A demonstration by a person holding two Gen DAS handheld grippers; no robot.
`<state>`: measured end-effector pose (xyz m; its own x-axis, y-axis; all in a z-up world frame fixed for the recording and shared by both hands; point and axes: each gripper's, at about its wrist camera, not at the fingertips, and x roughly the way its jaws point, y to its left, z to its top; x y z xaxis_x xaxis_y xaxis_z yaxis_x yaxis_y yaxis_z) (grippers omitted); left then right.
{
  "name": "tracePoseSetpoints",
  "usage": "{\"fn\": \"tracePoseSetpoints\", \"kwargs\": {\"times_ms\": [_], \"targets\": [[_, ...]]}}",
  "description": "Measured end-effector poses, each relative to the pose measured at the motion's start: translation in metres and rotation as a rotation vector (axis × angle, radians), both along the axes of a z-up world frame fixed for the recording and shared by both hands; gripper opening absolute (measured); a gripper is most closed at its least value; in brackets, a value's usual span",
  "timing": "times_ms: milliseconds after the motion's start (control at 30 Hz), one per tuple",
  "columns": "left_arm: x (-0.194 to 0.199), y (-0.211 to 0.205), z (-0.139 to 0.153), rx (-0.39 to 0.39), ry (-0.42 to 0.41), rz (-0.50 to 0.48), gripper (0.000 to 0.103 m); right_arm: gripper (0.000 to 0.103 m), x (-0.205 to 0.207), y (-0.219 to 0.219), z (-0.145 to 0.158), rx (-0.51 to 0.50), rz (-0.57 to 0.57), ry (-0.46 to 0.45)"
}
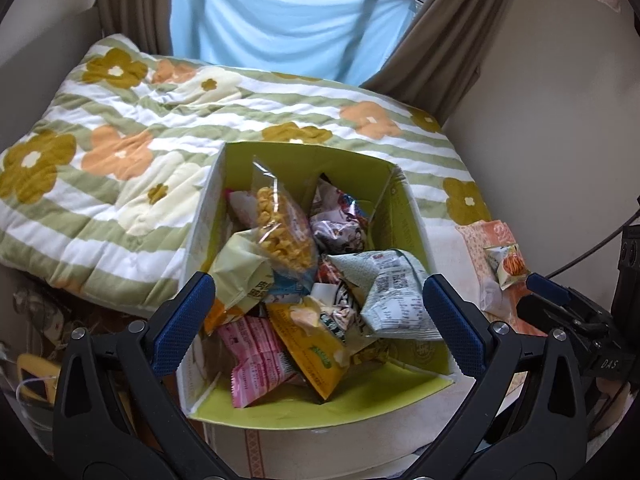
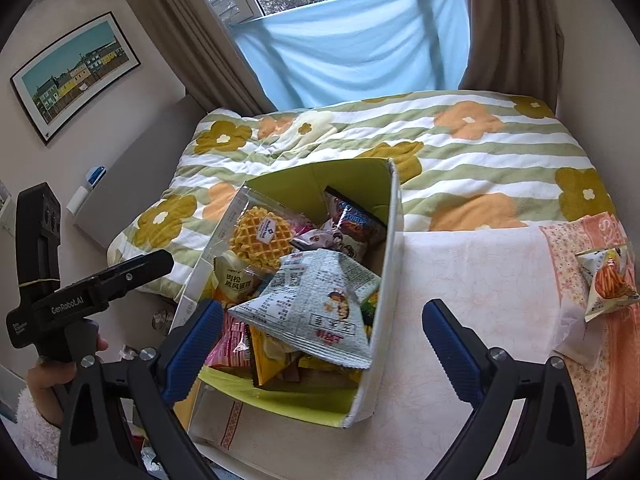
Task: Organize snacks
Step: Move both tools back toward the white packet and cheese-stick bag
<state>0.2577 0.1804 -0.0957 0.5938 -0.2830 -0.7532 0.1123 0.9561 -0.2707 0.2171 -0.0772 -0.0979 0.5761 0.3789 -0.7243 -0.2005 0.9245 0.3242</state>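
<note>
A: Left tongs (image 1: 318,316)?
B: Spread wide above the green-lined box (image 1: 304,168), nothing between the blue pads (image 1: 454,320).
A: Right tongs (image 2: 322,340)?
B: Also wide apart and empty. The left pad sits over the box's near corner, the right one over bare tabletop (image 2: 480,280).
A: Box contents?
B: Heaped snack packets. On top a pale green triangular pack (image 2: 316,304), a clear waffle pack (image 2: 262,238) leaning toward the back, a pink wrapper (image 1: 260,356) and a yellow one (image 1: 308,350) at the front.
A: Anything outside the box?
B: One small packet of orange sticks (image 2: 608,284), well apart to the right on the peach cloth (image 2: 600,360).
A: Surroundings?
B: Flowered quilt (image 1: 120,128) behind the box, blue sheet (image 2: 360,48) across the window.
</note>
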Motion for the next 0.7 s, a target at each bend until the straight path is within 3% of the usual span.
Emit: {"fn": "tracePoseSetpoints", "kwargs": {"times_ms": [167, 433, 700], "targets": [[-0.001, -0.055, 0.006, 0.008, -0.013, -0.047, 0.103, 0.099, -0.001, -0.061, 0.012, -0.031, -0.07, -0.016], [0.0, -0.177, 0.007, 0.009, 0.006, -0.112, 0.103, 0.099, 0.003, -0.181, 0.031, -0.141, -0.141, -0.007], [0.011, -0.314, -0.025, 0.068, 0.113, -0.168, 0.103, 0.099, 0.026, -0.276, 0.032, -0.198, -0.109, 0.046]]}}
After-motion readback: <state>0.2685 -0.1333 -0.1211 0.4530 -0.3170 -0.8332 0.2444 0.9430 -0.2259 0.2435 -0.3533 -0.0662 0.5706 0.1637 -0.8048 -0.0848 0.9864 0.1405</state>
